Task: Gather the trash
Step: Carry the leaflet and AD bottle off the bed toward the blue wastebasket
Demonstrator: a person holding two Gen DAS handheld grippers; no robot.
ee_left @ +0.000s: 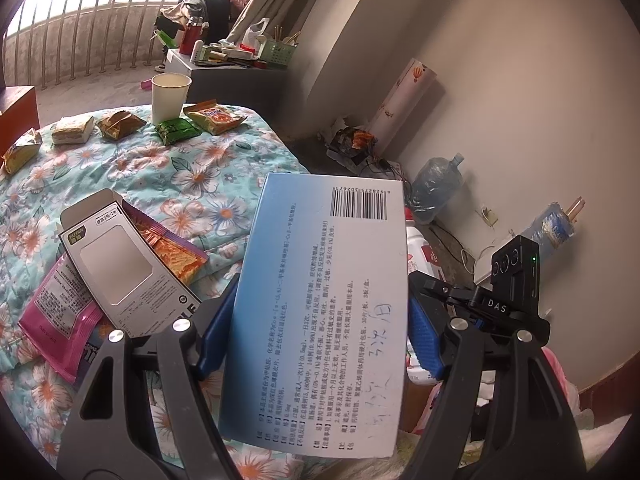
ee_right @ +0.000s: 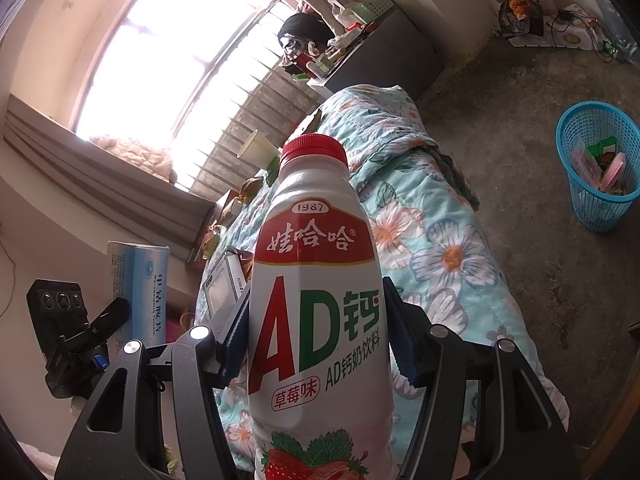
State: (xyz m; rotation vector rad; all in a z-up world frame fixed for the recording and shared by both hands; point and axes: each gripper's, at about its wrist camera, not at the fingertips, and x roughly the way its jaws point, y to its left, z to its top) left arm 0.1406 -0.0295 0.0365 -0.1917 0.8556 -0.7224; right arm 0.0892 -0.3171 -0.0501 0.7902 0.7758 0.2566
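Strong daylight pours through a wide barred window [ee_right: 168, 60] at the far side, with beige curtains [ee_left: 264, 4] hanging to its right. A bed under a turquoise floral quilt [ee_right: 440, 240] fills the middle. Bare grey concrete floor [ee_right: 520, 160] lies to its right, below plain off-white walls [ee_left: 500, 80].

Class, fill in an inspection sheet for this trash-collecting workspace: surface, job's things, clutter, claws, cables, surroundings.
Surface: floral quilt on a bed.
Job's things: blue medicine box; white drink bottle; paper cup, snack wrappers, open carton; blue waste basket on the floor.
Clutter: crowded side table.
Claws: left claw shut on the box; right claw shut on the bottle.
Cables: wires on the floor by the wall.
Surroundings: barred window, curtain.
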